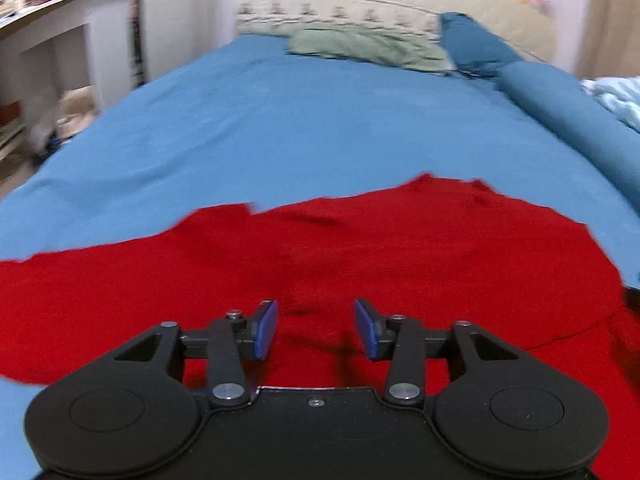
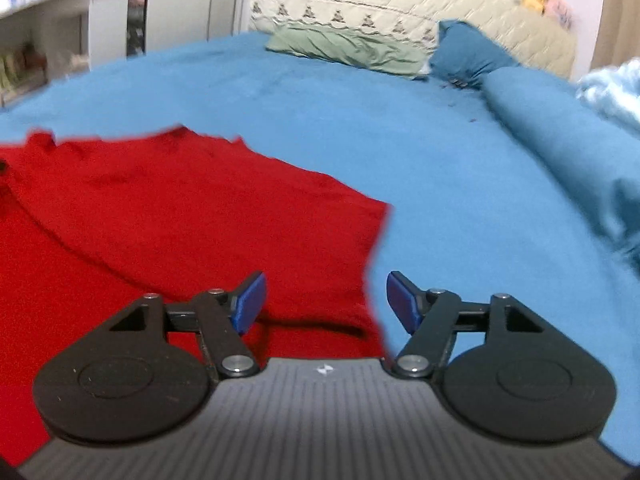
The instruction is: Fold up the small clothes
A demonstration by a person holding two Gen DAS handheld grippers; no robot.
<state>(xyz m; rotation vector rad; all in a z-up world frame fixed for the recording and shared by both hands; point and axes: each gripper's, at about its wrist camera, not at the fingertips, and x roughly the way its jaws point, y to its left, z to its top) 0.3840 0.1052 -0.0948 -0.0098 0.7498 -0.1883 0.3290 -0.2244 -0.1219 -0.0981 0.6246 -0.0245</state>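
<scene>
A red garment (image 1: 360, 248) lies spread on the blue bed sheet (image 1: 240, 128). My left gripper (image 1: 316, 330) hangs over the near middle of the cloth, its blue pads apart with only the flat cloth showing in the gap. In the right wrist view the same red garment (image 2: 180, 208) fills the left half, and its right edge runs down between the fingers. My right gripper (image 2: 326, 302) stands open over that edge, left pad above the red cloth, right pad above the blue sheet (image 2: 460, 184). Neither gripper pinches any fabric.
A green pillow (image 2: 348, 46) and dark blue pillows (image 2: 468, 54) lie at the head of the bed by the quilted headboard (image 2: 400, 12). A rolled blue duvet (image 1: 572, 116) runs along the right side. White shelving (image 1: 48, 40) stands left of the bed.
</scene>
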